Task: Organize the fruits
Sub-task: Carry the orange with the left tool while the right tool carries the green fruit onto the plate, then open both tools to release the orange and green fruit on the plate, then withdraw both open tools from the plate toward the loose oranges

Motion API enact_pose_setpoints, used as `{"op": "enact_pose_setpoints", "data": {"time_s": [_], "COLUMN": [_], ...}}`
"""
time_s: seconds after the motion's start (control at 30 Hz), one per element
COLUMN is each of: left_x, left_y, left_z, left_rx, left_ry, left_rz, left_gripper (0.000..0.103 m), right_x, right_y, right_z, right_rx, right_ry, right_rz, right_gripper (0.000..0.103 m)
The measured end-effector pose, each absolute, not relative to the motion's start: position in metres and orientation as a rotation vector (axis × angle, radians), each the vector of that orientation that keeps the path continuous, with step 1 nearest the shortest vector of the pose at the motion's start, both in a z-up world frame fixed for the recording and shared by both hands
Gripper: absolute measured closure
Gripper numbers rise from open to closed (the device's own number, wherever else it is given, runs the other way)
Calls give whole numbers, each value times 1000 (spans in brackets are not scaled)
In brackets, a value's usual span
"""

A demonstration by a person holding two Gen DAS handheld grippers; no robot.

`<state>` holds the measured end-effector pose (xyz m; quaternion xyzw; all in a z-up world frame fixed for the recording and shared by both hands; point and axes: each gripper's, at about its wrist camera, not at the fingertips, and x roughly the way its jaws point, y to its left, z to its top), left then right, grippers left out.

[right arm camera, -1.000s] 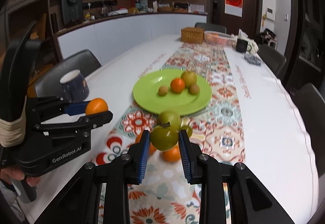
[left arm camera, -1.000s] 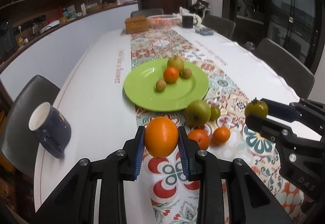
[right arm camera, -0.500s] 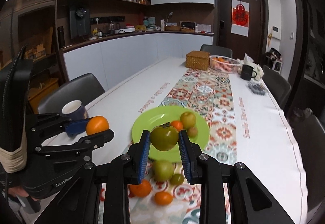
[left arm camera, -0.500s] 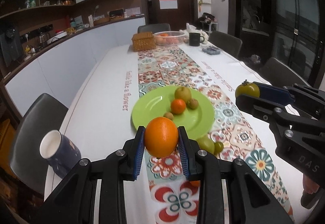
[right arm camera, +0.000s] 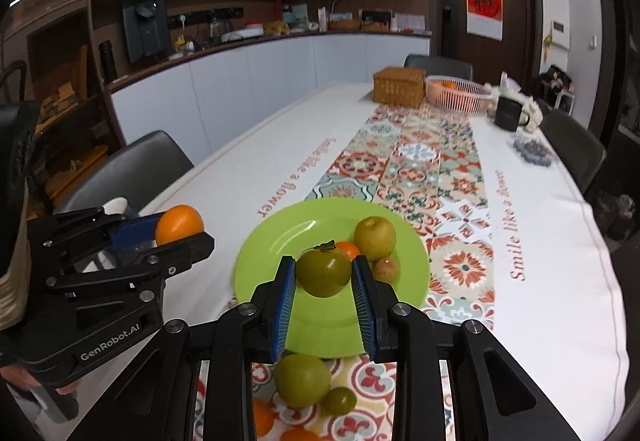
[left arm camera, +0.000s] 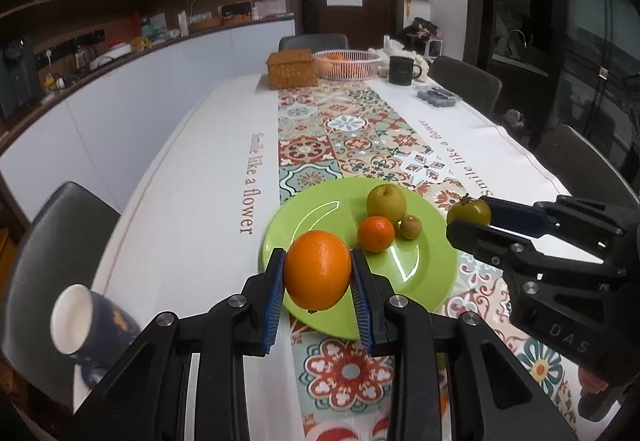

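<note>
Your left gripper [left arm camera: 318, 270] has its blue pads clamped on a large orange [left arm camera: 318, 268], carried in the air over the near rim of the green plate [left arm camera: 304, 229]. Your right gripper [right arm camera: 324, 277] is closed the same way on a green tomato [right arm camera: 323, 271] with its stalk cap on top, held above the near half of that plate. From the left wrist view, the right gripper comes in from the right with the tomato at the plate's right rim.

On the plate lie a yellow-green apple [left arm camera: 386, 203], a small tangerine [left arm camera: 376, 234] touching it, and a small brown fruit [left arm camera: 411, 226] just beside both. The plate sits on the patterned runner [left arm camera: 352, 133] down the middle of the tabletop [left arm camera: 192, 177].

Nearer you than the plate, on the runner, a green apple [right arm camera: 302, 380] and a small green fruit [right arm camera: 339, 400] rest together, with orange fruit partly hidden behind the right gripper's fingers. A dark blue mug [left arm camera: 90, 325] stands at the tabletop's near left edge. At the far end are a wicker box [left arm camera: 291, 70], a pink basket [left arm camera: 347, 64] and a black mug [left arm camera: 402, 70].
</note>
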<state>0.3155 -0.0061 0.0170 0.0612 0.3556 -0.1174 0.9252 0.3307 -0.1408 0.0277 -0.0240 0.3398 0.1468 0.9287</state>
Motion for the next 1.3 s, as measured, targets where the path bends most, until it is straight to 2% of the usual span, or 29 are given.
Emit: {"op": "enact_pose_setpoints", "data": {"time_s": [0.53, 0.6, 0.67, 0.7, 0.87, 0.93, 1.07, 1.17, 1.3], "left_x": [371, 371, 369, 367, 350, 340, 315, 295, 272], "left_y": [-12, -15, -14, -13, -6, -5, -6, -6, -4], "left_z": [-42, -44, -44, -43, -33, -27, -14, -2, 12], "left_rx": [103, 126, 134, 128, 121, 127, 129, 134, 125], "left_ry": [853, 855, 854, 850, 830, 814, 787, 760, 726], "left_rz": [-257, -242, -231, -226, -214, -207, -204, -208, -200], "left_gripper": [71, 71, 63, 55, 52, 46, 42, 38, 33], "right_x": [380, 382, 382, 380, 358, 348, 321, 301, 279], "right_y": [-141, -142, -143, -145, -152, -153, -153, -155, -158], "right_z": [-23, -25, -24, -23, -11, -6, 8, 18, 29], "right_rx": [-48, -45, -41, -40, -60, -77, -100, -89, -62], "right_ry": [805, 806, 805, 799, 756, 737, 692, 674, 662], "right_rz": [290, 276, 267, 262, 231, 221, 217, 224, 231], "right_gripper": [73, 68, 59, 59, 58, 52, 49, 41, 40]}}
